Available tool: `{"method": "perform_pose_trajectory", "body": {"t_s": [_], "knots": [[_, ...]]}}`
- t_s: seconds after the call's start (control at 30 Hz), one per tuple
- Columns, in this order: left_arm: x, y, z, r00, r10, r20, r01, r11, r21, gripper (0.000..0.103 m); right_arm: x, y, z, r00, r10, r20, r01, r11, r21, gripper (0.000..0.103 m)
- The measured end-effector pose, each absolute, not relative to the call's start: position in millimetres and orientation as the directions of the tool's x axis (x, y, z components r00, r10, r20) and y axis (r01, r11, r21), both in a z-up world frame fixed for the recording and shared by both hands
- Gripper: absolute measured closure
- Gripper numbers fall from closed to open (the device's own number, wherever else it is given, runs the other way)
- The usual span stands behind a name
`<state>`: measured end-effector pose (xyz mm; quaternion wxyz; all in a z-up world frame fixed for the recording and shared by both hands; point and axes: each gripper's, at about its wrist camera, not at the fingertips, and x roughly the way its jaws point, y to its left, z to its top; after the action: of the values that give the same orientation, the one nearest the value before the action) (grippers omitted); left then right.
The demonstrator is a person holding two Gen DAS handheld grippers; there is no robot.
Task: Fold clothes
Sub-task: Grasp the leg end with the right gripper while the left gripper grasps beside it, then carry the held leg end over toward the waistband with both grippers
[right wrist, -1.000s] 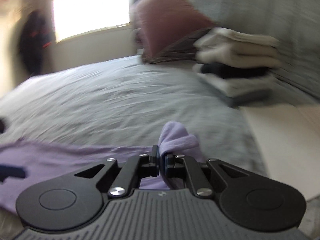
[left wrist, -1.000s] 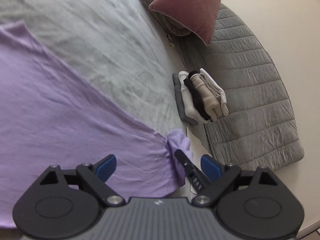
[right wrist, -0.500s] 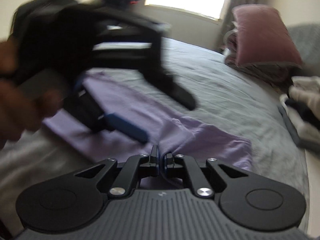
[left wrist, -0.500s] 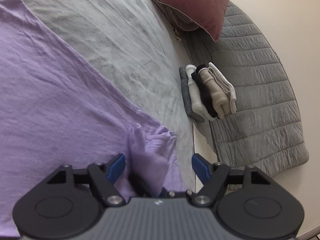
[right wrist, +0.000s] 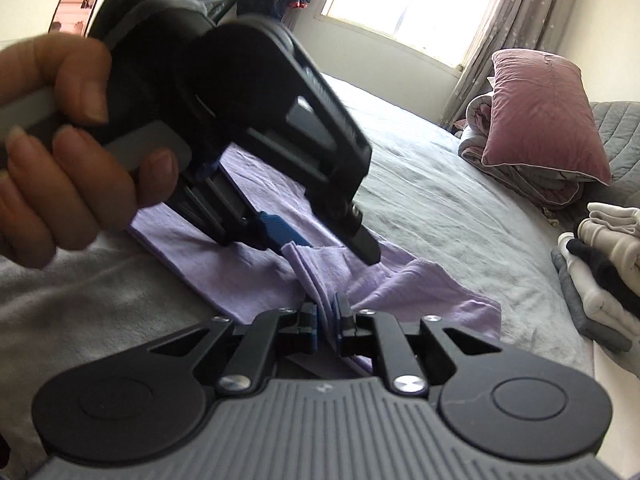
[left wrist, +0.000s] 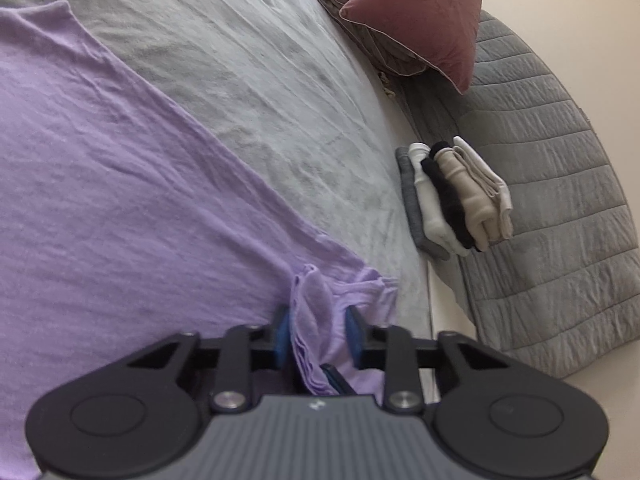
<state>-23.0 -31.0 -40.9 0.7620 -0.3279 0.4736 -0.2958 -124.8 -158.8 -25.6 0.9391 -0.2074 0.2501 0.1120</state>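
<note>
Across the wrinkled grey bed sheet (left wrist: 248, 80) we find a thin lilac garment (left wrist: 100, 184) spread flat, with folded clothes (left wrist: 456, 196), a plush pink pillow (left wrist: 424, 16) and quilted padding (left wrist: 560, 208) rightward. We note the left gripper (left wrist: 318, 334) pinching the garment's bunched corner, and the right gripper (right wrist: 326, 322), its jaws opening, around the same fold.

The left hand-held gripper (left wrist: 318, 330), tilted downward, has its jaws pinched on a bunched fold of purple shirt (left wrist: 120, 200). The left hand (right wrist: 68, 152) wraps its grip. Just beside it, the right hand-held gripper (right wrist: 326, 322) is opening slightly, cloth between its jaws.
</note>
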Motion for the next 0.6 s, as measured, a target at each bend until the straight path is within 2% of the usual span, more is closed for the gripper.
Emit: {"method": "perform_pose_trajectory", "body": {"t_s": [0.03, 0.13, 0.33, 0.6], "knots": [[-23.6, -31.6, -40.6, 0.386, -0.749, -0.539, 0.141, 0.626, -0.767, 0.102, -125.0, -159.3, -24.3, 0.851, 0.107, -0.514, -0.309, 0.894, -0.325, 0.096], [-30.5, -32.3, -31.8, 0.454, -0.685, -0.569, 0.154, 0.690, -0.707, 0.102, -123.6, -159.4, -20.0, 0.854, 0.113, -0.507, -0.299, 0.905, -0.303, 0.100], [-44.2, -23.2, -6.3, 0.569, -0.614, -0.547, 0.213, 0.752, -0.624, 0.102, -124.0, -147.9, -7.8, 0.856, 0.140, -0.498, -0.310, 0.910, -0.277, 0.100], [-53.8, 17.3, 11.7, 0.657, -0.560, -0.505, 0.209, 0.778, -0.592, 0.102, -123.2, -119.0, 3.7, 0.841, 0.205, -0.501, -0.340, 0.920, -0.196, 0.101]]}}
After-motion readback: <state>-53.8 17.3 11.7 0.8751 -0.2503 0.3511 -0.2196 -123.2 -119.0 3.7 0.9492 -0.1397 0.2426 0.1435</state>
